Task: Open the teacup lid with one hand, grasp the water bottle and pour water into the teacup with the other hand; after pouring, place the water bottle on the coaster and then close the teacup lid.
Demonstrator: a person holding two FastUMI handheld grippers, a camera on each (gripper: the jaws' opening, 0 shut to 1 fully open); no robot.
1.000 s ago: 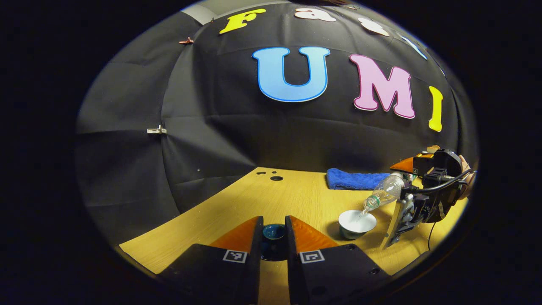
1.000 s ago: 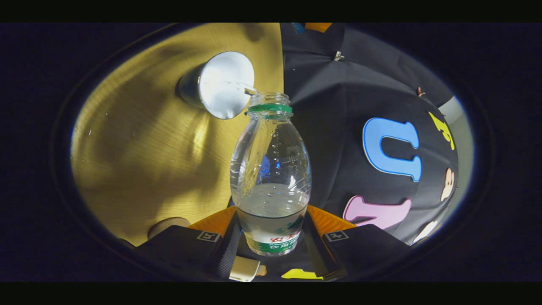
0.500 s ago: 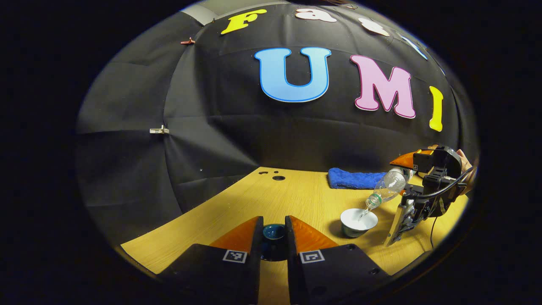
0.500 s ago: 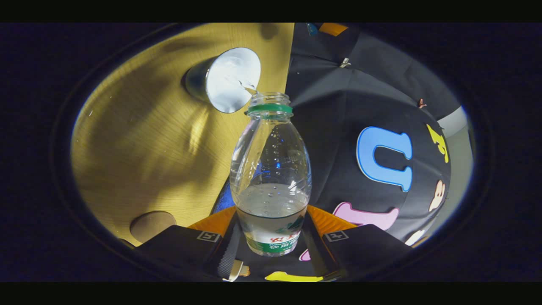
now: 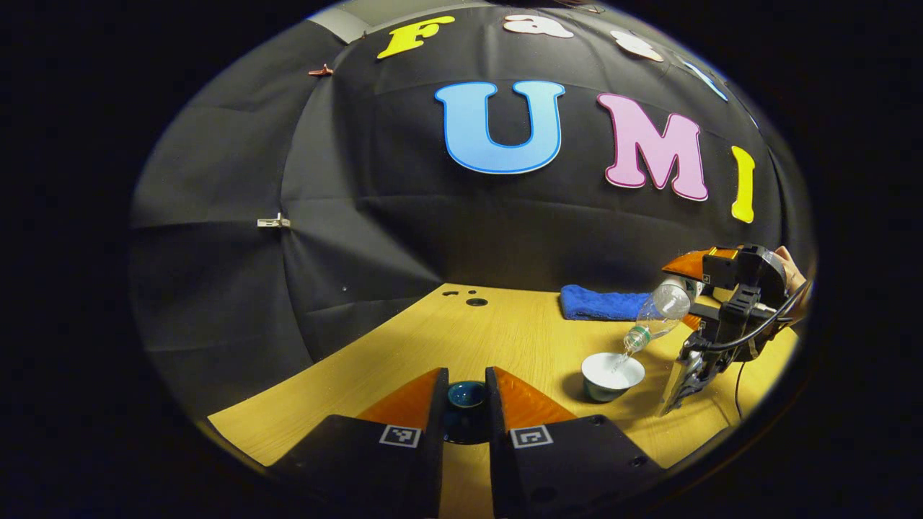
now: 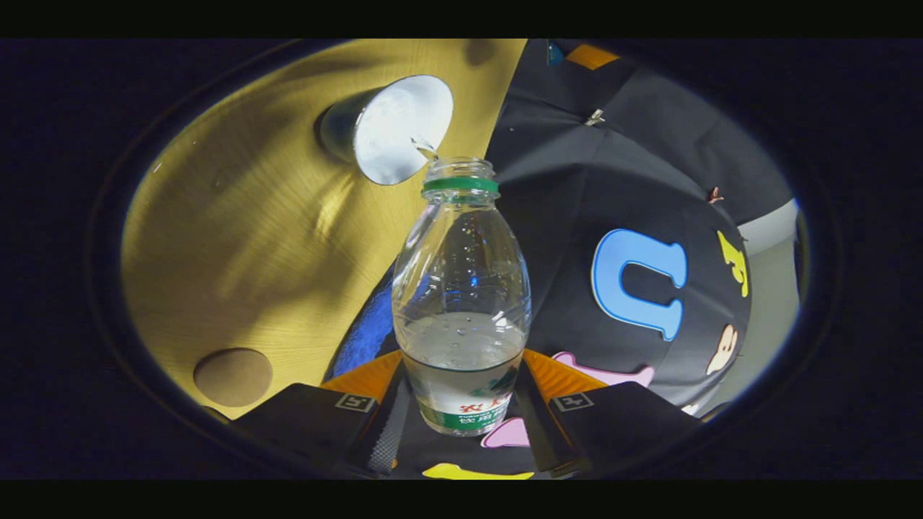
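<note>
Right gripper (image 6: 461, 404) clamps water bottle (image 6: 461, 288), tilted, thin stream into open teacup (image 5: 613, 375) on table (image 5: 505, 339). Left gripper (image 5: 466, 404) grips dark lid (image 5: 466, 395). Risk: stream drifting past rim, overfill; coaster (image 6: 232, 376) nearby.

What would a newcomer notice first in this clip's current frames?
The tilted bottle, clamped between the right gripper's fingers, with a thin stream running from its mouth into the white-lined teacup on the wooden table. Next, the dark lid pinched in the left gripper near the table's front, then the round coaster and blue towel.
</note>
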